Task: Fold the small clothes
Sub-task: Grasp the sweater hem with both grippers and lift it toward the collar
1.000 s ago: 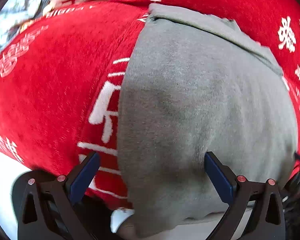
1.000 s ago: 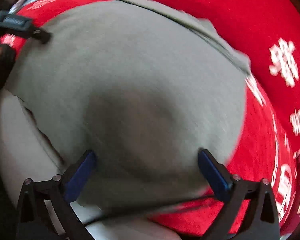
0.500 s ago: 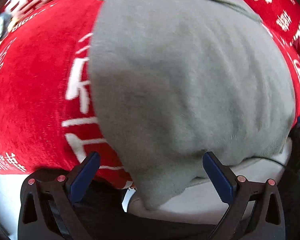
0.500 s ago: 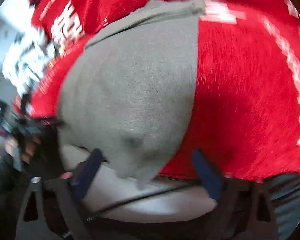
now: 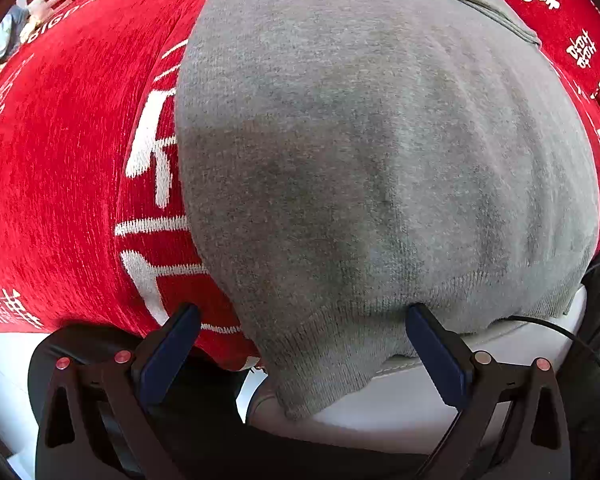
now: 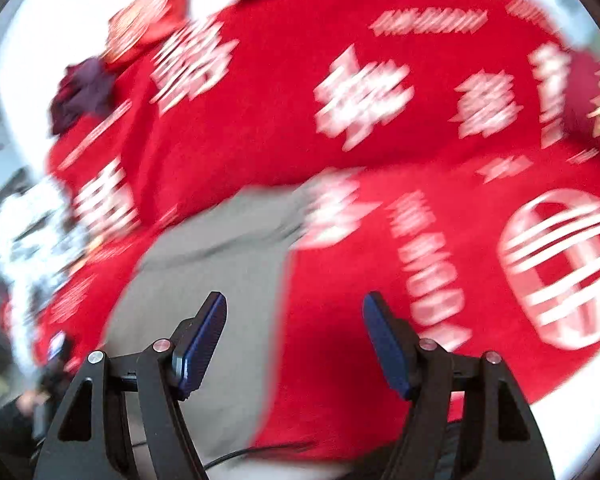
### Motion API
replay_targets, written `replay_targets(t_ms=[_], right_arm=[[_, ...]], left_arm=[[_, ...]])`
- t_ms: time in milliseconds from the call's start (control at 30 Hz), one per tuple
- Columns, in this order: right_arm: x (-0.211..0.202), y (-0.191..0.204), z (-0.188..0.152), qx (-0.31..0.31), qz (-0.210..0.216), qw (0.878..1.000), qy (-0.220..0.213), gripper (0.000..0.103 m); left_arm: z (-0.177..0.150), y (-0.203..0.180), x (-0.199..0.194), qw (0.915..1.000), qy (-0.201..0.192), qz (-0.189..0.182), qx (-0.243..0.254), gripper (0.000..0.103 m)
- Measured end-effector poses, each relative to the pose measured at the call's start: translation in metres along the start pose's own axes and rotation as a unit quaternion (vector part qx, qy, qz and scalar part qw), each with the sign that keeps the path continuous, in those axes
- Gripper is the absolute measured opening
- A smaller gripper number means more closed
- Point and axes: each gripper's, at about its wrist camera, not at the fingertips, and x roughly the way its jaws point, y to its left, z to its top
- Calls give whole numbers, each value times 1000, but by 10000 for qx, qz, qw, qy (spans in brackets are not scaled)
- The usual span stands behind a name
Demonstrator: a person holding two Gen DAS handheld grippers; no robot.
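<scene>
Surface: red plush blanket with white woven characters and lettering (image 5: 64,168) spread across whole area; fills most of both wrist views; white padded edge (image 5: 400,404) shows at near side, under hanging corner of garment
Garment: grey knitted small garment with ribbed hem (image 5: 380,160) lies flat on red blanket; seen in right wrist view too (image 6: 204,280), blurred there; one folded seam line runs along its far edge
Garment vs left fingers: spreads out ahead of both fingers; ribbed hem lies at right fingertip; one hem corner droops down between the two fingers, over white edge; contact of pad with cloth cannot be told
Left gripper: left gripper (image 5: 300,320) points down at garment; dark blue pads (image 5: 172,352) spread wide apart; nothing pinched between them
Right gripper: right gripper (image 6: 296,308) tilted, aimed over blanket; blue pads (image 6: 202,340) apart with a clear gap; nothing between them; no cloth held
Garment vs right fingers: lies beyond and to left of left finger, reaching part way behind the gap; red blanket behind right finger
Cable: thin black cable (image 5: 572,340) curves just right of left gripper's right finger, over white edge
Background: dark maroon crumpled cloth (image 6: 82,92) far beyond left finger in right wrist view, on far part of blanket; red patterned pillow (image 6: 152,20) beyond it; both blurred
Blur: right wrist view smeared; fine detail cannot be told
</scene>
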Motion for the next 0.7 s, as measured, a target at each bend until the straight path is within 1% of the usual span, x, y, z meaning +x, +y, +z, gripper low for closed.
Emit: replay_targets(t_ms=[33,67,100,133,167,200,267,300,333,400,433,500,533,567,600,633,700], right_arm=[[-12,-16,7,169,-277,9993,-164,74],[-20,-22,12,223,-420,9985,-258,76],[-26,-25,15,98,-401,9989,-219,76],[-22,-17,15,-214,-243,9995,48,76],[-10,1,10,-585,-44,9974,424,76],[-3,14,3,-780,115,9950,614,76],[18,54,-23,-1154,754,9849,1045,76],[31,70,-37,-1233,1016,9795,1226,76],[47,85,-52,-1227,1273,9728,1499,76],[76,104,-82,-1201,1591,9569,2113,76],[91,113,-101,-1253,1660,9464,2472,76],[111,124,-131,-1348,1709,9301,2959,76],[119,125,-142,-1333,1676,9243,3160,76],[131,126,-155,-1270,1542,9171,3449,76],[135,125,-163,-1212,1421,9131,3624,76],[144,122,-172,-1094,1265,9064,3880,76],[158,115,-182,-749,1309,8969,4156,76]], left_arm=[[-1,0,0,10000,8,-11,6,103],[-1,-1,1,10000,16,-14,24,103],[0,-1,1,10000,26,-10,53,103],[6,-2,2,10000,33,1,79,103],[11,-5,4,9999,31,12,102,103],[11,-7,4,9999,20,21,138,103],[13,-10,5,9998,5,11,191,103],[11,-17,7,9998,12,-8,211,103],[11,-20,8,9997,52,-38,246,103],[10,-26,14,9993,218,47,314,103],[10,-29,19,9988,339,132,321,103],[10,-34,25,9980,477,249,324,103],[10,-35,26,9978,497,282,344,103],[10,-36,27,9976,508,308,348,103],[10,-38,28,9975,516,340,345,103],[10,-40,29,9974,520,371,342,103],[12,-49,33,9974,533,397,294,103]])
